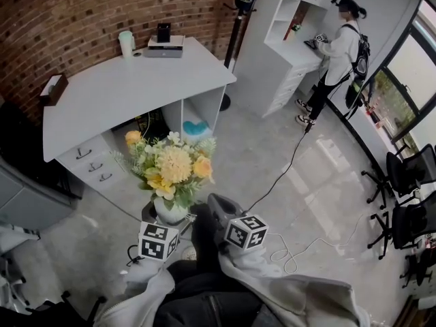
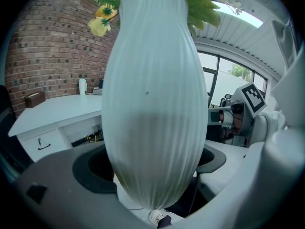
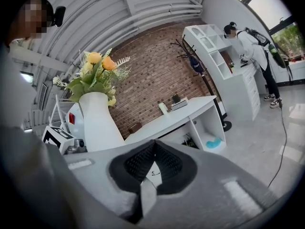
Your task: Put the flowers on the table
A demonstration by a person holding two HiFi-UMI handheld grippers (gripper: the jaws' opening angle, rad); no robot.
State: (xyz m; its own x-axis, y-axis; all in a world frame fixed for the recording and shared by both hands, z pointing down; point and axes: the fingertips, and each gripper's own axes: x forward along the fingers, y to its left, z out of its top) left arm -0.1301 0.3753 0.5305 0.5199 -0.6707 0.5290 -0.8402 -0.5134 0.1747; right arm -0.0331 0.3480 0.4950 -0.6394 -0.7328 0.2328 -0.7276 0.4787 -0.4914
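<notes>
A bunch of yellow and orange flowers (image 1: 172, 169) stands in a white ribbed vase (image 1: 169, 212), held above the floor in front of the white table (image 1: 116, 90). My left gripper (image 2: 152, 168) is shut on the vase (image 2: 152, 104), whose belly fills the left gripper view between the two dark pads (image 2: 90, 173). In the head view the left gripper (image 1: 167, 222) sits just under the bouquet. To the right of the vase, my right gripper (image 1: 212, 203) holds nothing. Its jaws (image 3: 152, 162) are shut pad to pad, with the vase (image 3: 97, 120) and flowers (image 3: 95, 73) off to its left.
On the table's far end are a pale cup (image 1: 126, 44), a small device on a box (image 1: 164, 45) and a brown box (image 1: 53, 89). A person (image 1: 337, 53) stands at white shelves at back right. A cable (image 1: 293, 251) lies on the floor; office chairs (image 1: 409, 176) stand at right.
</notes>
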